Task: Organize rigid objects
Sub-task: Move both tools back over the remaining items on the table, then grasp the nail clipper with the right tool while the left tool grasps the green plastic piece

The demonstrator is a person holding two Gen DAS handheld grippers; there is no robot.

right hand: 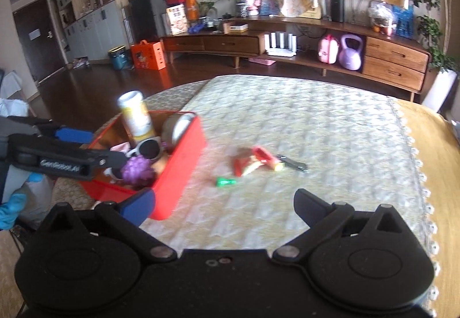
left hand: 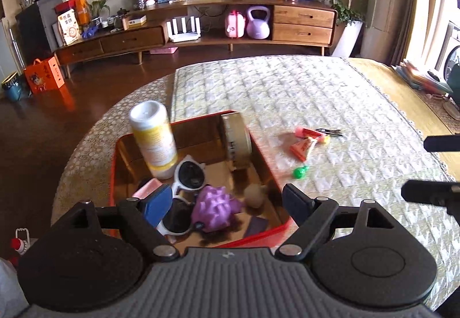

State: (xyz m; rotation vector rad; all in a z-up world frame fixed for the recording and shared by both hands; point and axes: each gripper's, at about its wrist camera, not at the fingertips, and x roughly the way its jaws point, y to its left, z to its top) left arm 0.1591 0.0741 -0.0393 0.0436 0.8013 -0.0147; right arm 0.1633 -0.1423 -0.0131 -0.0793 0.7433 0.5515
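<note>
Black left gripper (left hand: 227, 204) low over red box (left hand: 260, 236), fingers wide apart, holding nothing. Black right gripper (right hand: 224, 207) over quilted cloth (right hand: 316, 122), also wide apart, holding nothing. "GenRobot.AI" printed on left gripper's side, seen in right view.

In box: purple spiky ball (left hand: 214, 207), white sunglasses (left hand: 187, 174), round tan tin (left hand: 237, 141) on its edge, white-yellow bottle (left hand: 153, 136) upright, long side up-down, leaning a bit. Label too blurry to read.

Beyond on cloth: green small thing (right hand: 225, 181) lying flat, red packets (right hand: 253, 162), metal clippers (right hand: 291, 162).
</note>
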